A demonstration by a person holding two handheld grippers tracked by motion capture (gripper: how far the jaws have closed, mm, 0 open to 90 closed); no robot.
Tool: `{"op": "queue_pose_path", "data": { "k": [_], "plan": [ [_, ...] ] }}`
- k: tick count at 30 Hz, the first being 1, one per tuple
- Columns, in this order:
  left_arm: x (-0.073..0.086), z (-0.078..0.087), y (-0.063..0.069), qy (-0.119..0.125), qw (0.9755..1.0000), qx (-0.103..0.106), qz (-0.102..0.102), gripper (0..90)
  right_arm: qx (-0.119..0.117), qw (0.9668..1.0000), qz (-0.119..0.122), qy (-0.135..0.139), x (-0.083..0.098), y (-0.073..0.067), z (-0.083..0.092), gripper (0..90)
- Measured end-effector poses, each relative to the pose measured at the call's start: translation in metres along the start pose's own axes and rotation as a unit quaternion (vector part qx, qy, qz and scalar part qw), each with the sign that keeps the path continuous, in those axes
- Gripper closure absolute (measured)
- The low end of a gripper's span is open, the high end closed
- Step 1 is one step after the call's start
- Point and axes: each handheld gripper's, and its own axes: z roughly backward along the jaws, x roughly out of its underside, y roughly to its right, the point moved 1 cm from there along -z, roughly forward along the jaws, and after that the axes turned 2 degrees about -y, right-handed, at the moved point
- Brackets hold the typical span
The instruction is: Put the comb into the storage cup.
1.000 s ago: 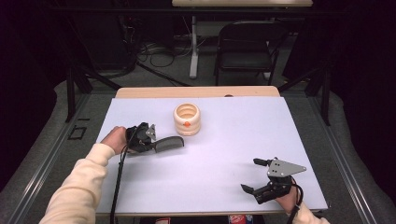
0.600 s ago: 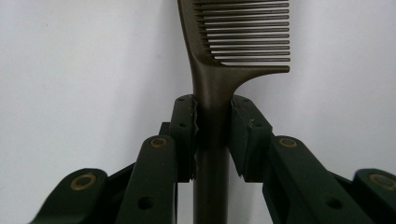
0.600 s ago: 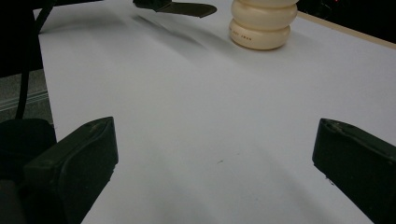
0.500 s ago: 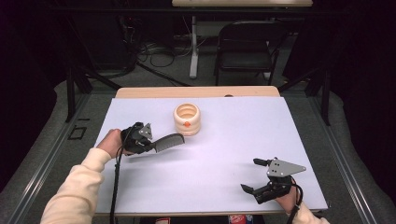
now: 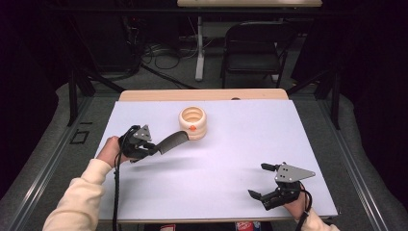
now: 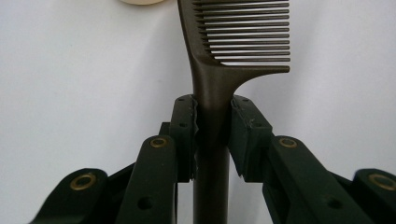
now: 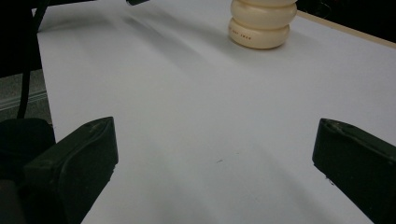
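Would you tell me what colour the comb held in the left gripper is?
The comb is dark brown, seen best in the left gripper view.

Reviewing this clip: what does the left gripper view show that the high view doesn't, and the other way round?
Left gripper view: the comb's separate teeth, and the left gripper with its fingers pressed on both sides of the handle. High view: the right gripper, open and empty near the table's front right corner, the whole cream ribbed pot with its orange dot, the person's sleeve, and a chair behind the table. Shared: the dark comb held by the left gripper, pointing toward the pot, over the white table.
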Motion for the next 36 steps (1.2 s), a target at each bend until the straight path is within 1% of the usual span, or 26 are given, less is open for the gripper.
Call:
{"op": "queue_pose_path", "data": {
  "k": [2,3,6,7,11,12,15,16,20,23,24,30,36],
  "plan": [
    [0.0021,0.0008,-0.0002,0.014,0.9998,-0.004,0.011,72.6,0.000,1.0000,-0.001,0.000,0.0000,0.0003,0.0001,0.0],
    [0.0026,0.0014,-0.0002,0.017,0.9997,-0.004,0.015,72.6,0.000,1.0000,-0.001,0.000,0.0000,0.0003,0.0001,0.0],
    [0.0045,0.0029,0.0002,0.036,0.9989,-0.011,0.030,72.5,0.000,1.0000,0.000,0.000,0.0000,0.0001,0.0000,0.0],
    [0.0053,0.0035,0.0008,0.045,0.9982,-0.014,0.038,72.5,0.002,1.0000,0.000,-0.001,-0.0001,0.0000,0.0002,0.0],
    [0.0072,0.0058,0.0014,0.065,0.9960,-0.028,0.054,72.5,0.002,1.0000,0.001,0.000,-0.0002,-0.0002,0.0004,0.0],
    [0.0075,0.0061,0.0020,0.075,0.9947,-0.031,0.063,72.5,0.002,1.0000,0.001,-0.001,-0.0002,-0.0001,0.0004,0.0],
    [0.0086,0.0051,0.0030,0.092,0.9925,-0.035,0.072,72.5,0.002,1.0000,0.001,-0.001,-0.0002,-0.0001,0.0002,0.0],
    [0.0092,0.0039,0.0035,0.098,0.9917,-0.034,0.076,72.6,0.002,1.0000,0.000,-0.001,-0.0001,-0.0001,0.0002,0.0],
    [0.0099,0.0003,0.0050,0.106,0.9901,-0.039,0.084,72.6,0.002,1.0000,-0.001,-0.001,0.0001,0.0004,-0.0001,0.0],
    [0.0092,0.0010,0.0054,0.114,0.9887,-0.047,0.086,72.6,0.003,1.0000,-0.001,-0.003,0.0002,0.0006,-0.0003,0.0],
    [0.0091,0.0013,0.0057,0.118,0.9876,-0.050,0.091,72.6,0.003,1.0000,-0.001,-0.003,0.0001,0.0005,-0.0002,0.0],
    [0.0091,0.0006,0.0067,0.134,0.9837,-0.062,0.103,72.6,0.004,1.0000,-0.001,-0.003,0.0004,0.0006,0.0000,0.0],
    [0.0085,-0.0010,0.0077,0.150,0.9786,-0.076,0.118,72.5,0.004,1.0000,0.000,-0.004,0.0003,0.0005,-0.0001,0.0]
  ]
}}
